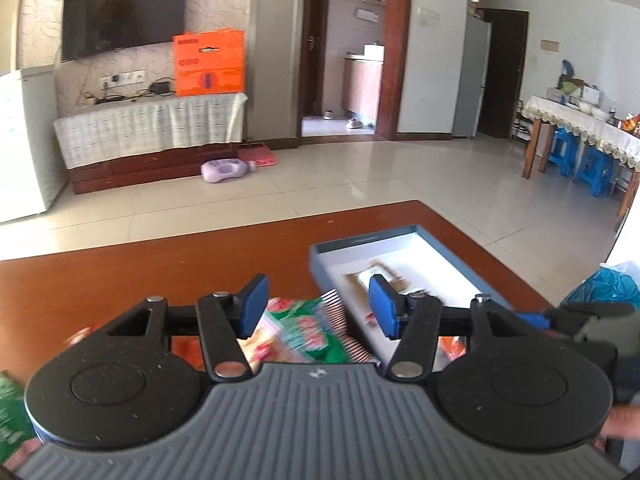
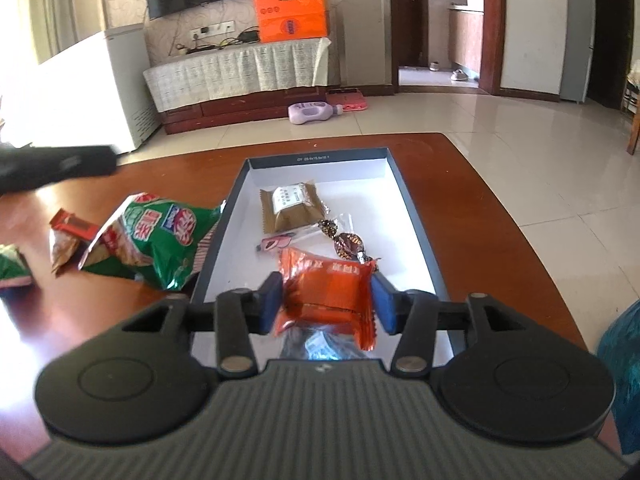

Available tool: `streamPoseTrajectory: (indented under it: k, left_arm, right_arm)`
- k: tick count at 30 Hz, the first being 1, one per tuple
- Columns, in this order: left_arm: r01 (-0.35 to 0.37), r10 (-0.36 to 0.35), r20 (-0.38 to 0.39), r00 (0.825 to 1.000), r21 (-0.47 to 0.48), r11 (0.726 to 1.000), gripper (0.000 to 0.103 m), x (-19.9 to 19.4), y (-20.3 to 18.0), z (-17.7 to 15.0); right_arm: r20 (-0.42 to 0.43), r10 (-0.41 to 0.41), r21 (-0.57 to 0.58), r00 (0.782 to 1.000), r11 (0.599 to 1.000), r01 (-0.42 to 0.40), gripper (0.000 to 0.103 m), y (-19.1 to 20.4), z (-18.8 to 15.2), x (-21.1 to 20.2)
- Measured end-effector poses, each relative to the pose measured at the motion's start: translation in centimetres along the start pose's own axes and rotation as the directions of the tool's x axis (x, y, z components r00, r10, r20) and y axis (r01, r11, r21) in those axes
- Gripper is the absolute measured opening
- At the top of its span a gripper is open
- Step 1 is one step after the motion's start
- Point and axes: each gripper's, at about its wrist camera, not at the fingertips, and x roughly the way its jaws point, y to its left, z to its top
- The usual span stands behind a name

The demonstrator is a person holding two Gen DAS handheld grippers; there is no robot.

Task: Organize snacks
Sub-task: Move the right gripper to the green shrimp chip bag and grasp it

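A shallow box (image 2: 416, 216) with a white inside and dark blue rim lies on the brown table (image 2: 480, 184). In it lie a brown snack packet (image 2: 294, 204), a thin pink packet (image 2: 280, 242) and a dark wrapped candy (image 2: 348, 242). My right gripper (image 2: 326, 300) is shut on an orange snack packet (image 2: 328, 292), held over the near end of the box. My left gripper (image 1: 316, 306) is open and empty above a green chip bag (image 1: 308, 332) left of the box (image 1: 432, 248). The green bag (image 2: 156, 240) also shows in the right wrist view.
A small red-brown packet (image 2: 68, 240) and another green packet (image 2: 12, 266) lie left of the green bag. A blue plastic bag (image 2: 620, 368) sits at the table's right edge. The left gripper's dark body (image 2: 56, 166) shows at far left.
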Motion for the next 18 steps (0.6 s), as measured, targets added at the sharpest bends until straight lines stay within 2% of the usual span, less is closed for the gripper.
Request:
streamPoseTrajectory:
  k: [3, 6, 12, 15, 16, 18]
  left_arm:
    - [-0.033, 0.033, -0.003, 0.999, -0.002, 0.999, 0.061, -2.2, 1.8, -0.8]
    - [-0.061, 0.061, -0.006, 0.998, -0.011, 0.998, 0.061, -4.5, 3.9, -1.7]
    - [-0.135, 0.134, -0.033, 0.990, -0.049, 0.990, 0.062, -7.3, 8.4, -3.5]
    - [-0.179, 0.175, -0.060, 0.983, -0.072, 0.981, 0.062, -7.7, 11.0, -4.4]
    - [-0.196, 0.191, -0.071, 0.979, -0.071, 0.978, 0.062, -7.7, 11.6, -4.7]
    - [-0.231, 0.225, -0.091, 0.970, -0.061, 0.971, 0.062, -7.6, 12.7, -5.3]
  right_arm:
    - [-0.003, 0.000, 0.003, 1.000, 1.000, 0.000, 0.051, 0.5, 0.1, 0.1]
    - [0.005, -0.007, -0.002, 1.000, 1.000, 0.007, 0.058, 1.0, 0.0, -0.2]
    - [0.039, -0.006, 0.026, 0.999, 1.000, 0.005, 0.059, 1.5, 0.4, -1.1]
    - [0.079, 0.024, 0.056, 0.997, 0.998, -0.028, 0.069, 2.3, 0.7, -1.8]
    - [0.094, 0.040, 0.066, 0.995, 0.997, -0.047, 0.075, 2.8, 0.8, -2.1]
    - [0.114, 0.066, 0.074, 0.991, 0.994, -0.075, 0.078, 3.7, 0.9, -2.3]
